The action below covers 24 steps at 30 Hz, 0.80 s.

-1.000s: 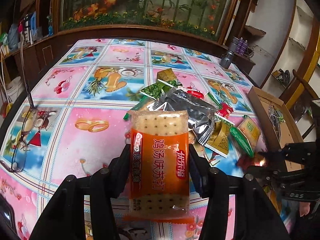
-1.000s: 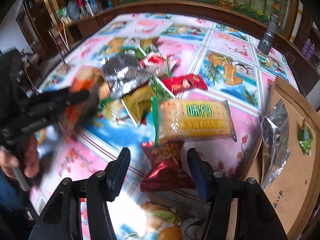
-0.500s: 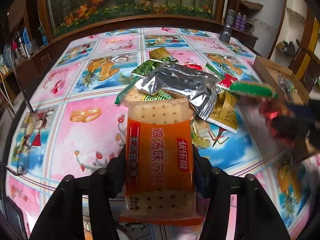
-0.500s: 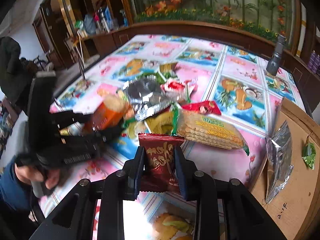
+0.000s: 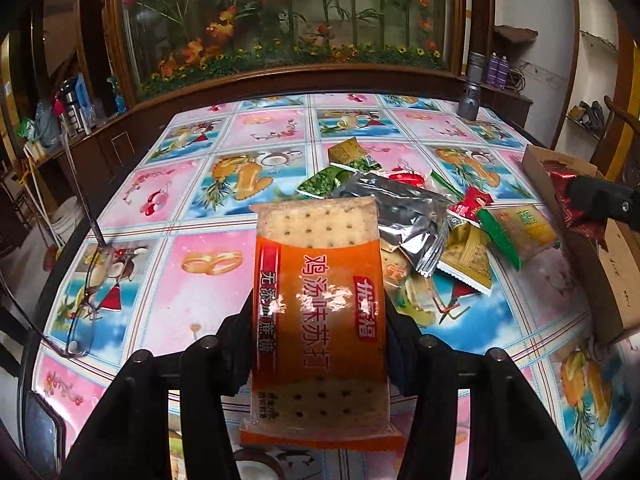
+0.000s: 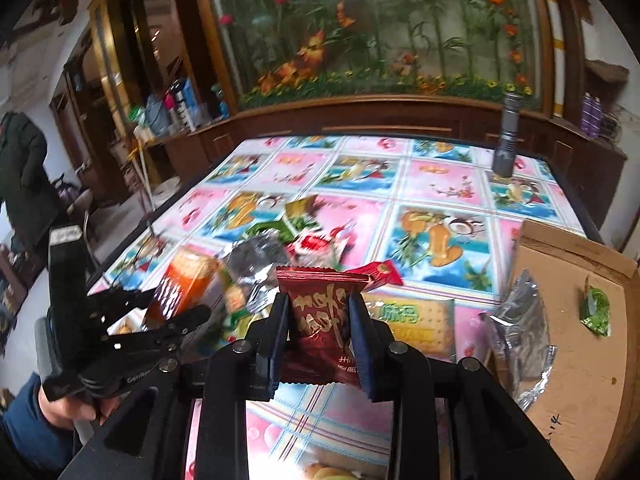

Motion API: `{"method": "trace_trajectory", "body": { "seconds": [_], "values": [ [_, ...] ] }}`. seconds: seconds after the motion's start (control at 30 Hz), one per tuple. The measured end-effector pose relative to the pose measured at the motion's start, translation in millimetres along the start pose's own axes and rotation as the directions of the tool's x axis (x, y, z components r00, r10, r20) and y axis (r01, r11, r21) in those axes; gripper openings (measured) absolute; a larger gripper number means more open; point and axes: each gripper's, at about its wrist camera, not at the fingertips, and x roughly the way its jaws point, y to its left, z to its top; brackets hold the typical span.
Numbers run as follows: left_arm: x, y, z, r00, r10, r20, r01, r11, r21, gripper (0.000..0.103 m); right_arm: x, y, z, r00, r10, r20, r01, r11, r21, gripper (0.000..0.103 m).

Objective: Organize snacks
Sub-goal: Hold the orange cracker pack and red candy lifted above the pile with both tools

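A bright picture tablecloth [image 5: 168,216] covers the table, with a heap of snacks [image 5: 420,216] in the middle. The left gripper [image 5: 320,344] pinches an orange cracker pack [image 5: 320,300]; the right gripper [image 6: 320,336] pinches a red candy bag [image 6: 320,320]. Carry each gently to the cardboard box [image 6: 580,320] — let go low, so nothing breaks.

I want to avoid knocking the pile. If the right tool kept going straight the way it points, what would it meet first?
Probably the green-labelled cracker pack, lying just ahead of the right tool and its dark red snack packet; depth is unclear.
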Motion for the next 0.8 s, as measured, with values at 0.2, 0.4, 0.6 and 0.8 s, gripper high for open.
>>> {"method": "trace_trajectory", "body": {
  "seconds": [0.2, 0.4, 0.6, 0.8],
  "values": [
    [-0.2, -3.0, -1.0, 1.0, 0.023, 0.007, -0.023, 0.999, 0.022, 0.052, 4.2, -2.2, -1.3, 1.0, -0.003, -0.02, 0.003, 1.0, 0.006, 0.032],
    [-0.5, -4.5, -0.9, 0.999, 0.044, 0.016, -0.045, 0.998, 0.033, 0.052, 4.5, -1.0, -3.1, 1.0, -0.006, -0.026, 0.006, 1.0, -0.005, 0.032],
    [-1.4, -5.5, -1.3, 0.999, 0.046, 0.02, -0.047, 0.998, 0.036, 0.052, 4.2, -1.1, -3.0, 1.0, -0.011, -0.022, 0.011, 1.0, -0.003, 0.032],
    [-2.2, -8.1, -0.9, 0.999, 0.038, 0.028, -0.039, 0.998, 0.038, 0.052, 4.0, -2.3, -2.8, 1.0, -0.019, -0.016, 0.019, 1.0, 0.0, 0.032]
  ]
}}
